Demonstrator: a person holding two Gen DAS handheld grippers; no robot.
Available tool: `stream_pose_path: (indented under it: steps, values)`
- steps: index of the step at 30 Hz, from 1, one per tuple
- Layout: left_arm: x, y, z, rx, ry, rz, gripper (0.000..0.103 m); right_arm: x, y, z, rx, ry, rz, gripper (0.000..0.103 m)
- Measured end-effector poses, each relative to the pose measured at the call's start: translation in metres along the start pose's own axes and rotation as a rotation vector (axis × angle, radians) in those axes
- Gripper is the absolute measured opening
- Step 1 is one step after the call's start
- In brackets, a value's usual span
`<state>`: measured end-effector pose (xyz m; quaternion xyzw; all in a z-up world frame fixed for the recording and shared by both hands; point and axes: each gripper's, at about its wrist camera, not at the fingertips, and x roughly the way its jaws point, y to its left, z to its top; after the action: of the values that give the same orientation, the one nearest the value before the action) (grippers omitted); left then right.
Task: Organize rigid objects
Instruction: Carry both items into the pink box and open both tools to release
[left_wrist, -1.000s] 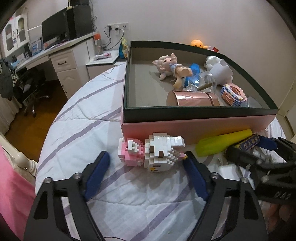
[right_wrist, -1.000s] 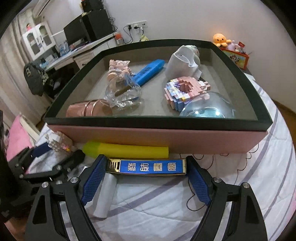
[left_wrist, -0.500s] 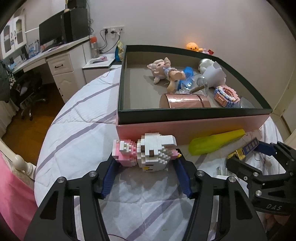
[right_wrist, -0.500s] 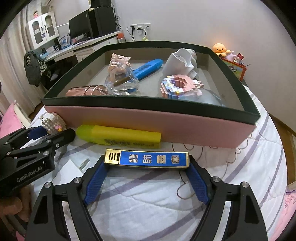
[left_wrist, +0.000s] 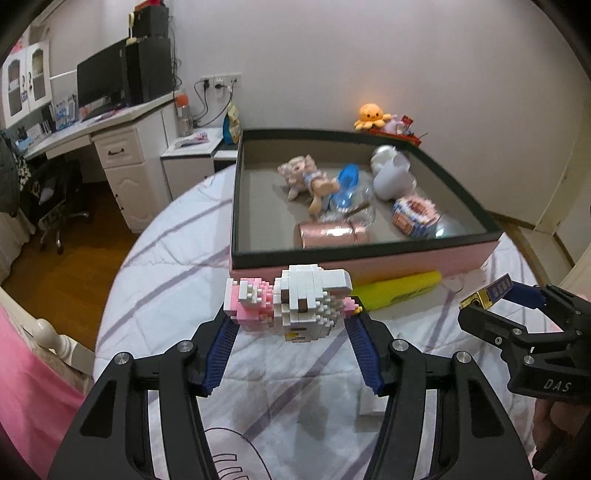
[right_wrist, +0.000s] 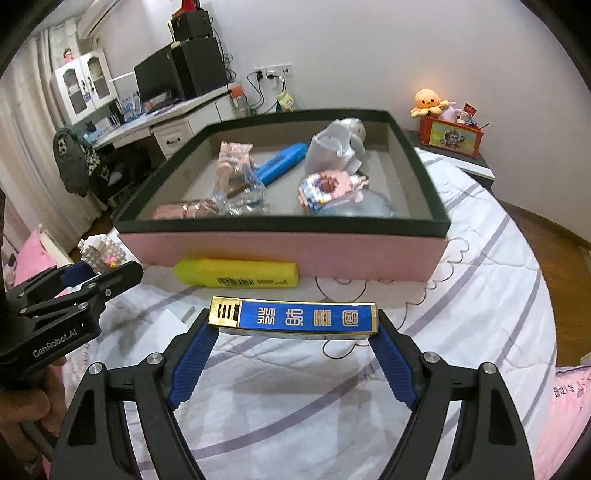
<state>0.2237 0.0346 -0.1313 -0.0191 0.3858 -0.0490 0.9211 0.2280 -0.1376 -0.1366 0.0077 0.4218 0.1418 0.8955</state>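
Observation:
My left gripper (left_wrist: 291, 325) is shut on a pink and white brick-built figure (left_wrist: 291, 301) and holds it above the bedspread, in front of the pink box (left_wrist: 369, 264). My right gripper (right_wrist: 293, 334) is shut on a blue and gold harmonica (right_wrist: 293, 317), lifted off the bed. The harmonica also shows in the left wrist view (left_wrist: 487, 295); the brick figure shows in the right wrist view (right_wrist: 101, 251). The box (right_wrist: 288, 254) has a dark green rim and holds several toys. A yellow highlighter (right_wrist: 236, 273) lies against its front wall.
In the box lie a pig doll (left_wrist: 306, 179), a blue marker (right_wrist: 282, 164), a rose-gold cylinder (left_wrist: 332, 234), a white holder (left_wrist: 391, 177) and a second brick model (right_wrist: 328, 186). A desk (left_wrist: 92, 136) stands far left. A white card (left_wrist: 373, 402) lies on the bedspread.
My left gripper closed on the brick figure and raised it off the bed. My right gripper lifted the harmonica higher. The box now sits farther and lower in both views.

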Motion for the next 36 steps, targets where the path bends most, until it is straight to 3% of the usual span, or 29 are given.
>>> stream_pose_path:
  steps: [10,20,28,36]
  values:
    - [-0.02,0.003,0.045,0.005,-0.095,-0.019,0.059,-0.029,-0.001,0.047,-0.025,-0.117,0.017,0.083]
    - [-0.007,0.006,0.104,0.012,-0.167,-0.012,0.059,-0.032,-0.004,0.104,-0.035,-0.195,0.012,0.083]
    - [0.021,0.001,0.142,0.019,-0.183,-0.006,0.059,-0.005,-0.011,0.145,-0.019,-0.192,0.024,0.083]
    - [0.071,-0.006,0.17,0.018,-0.143,-0.001,0.059,0.051,-0.022,0.175,-0.003,-0.126,0.029,0.083]
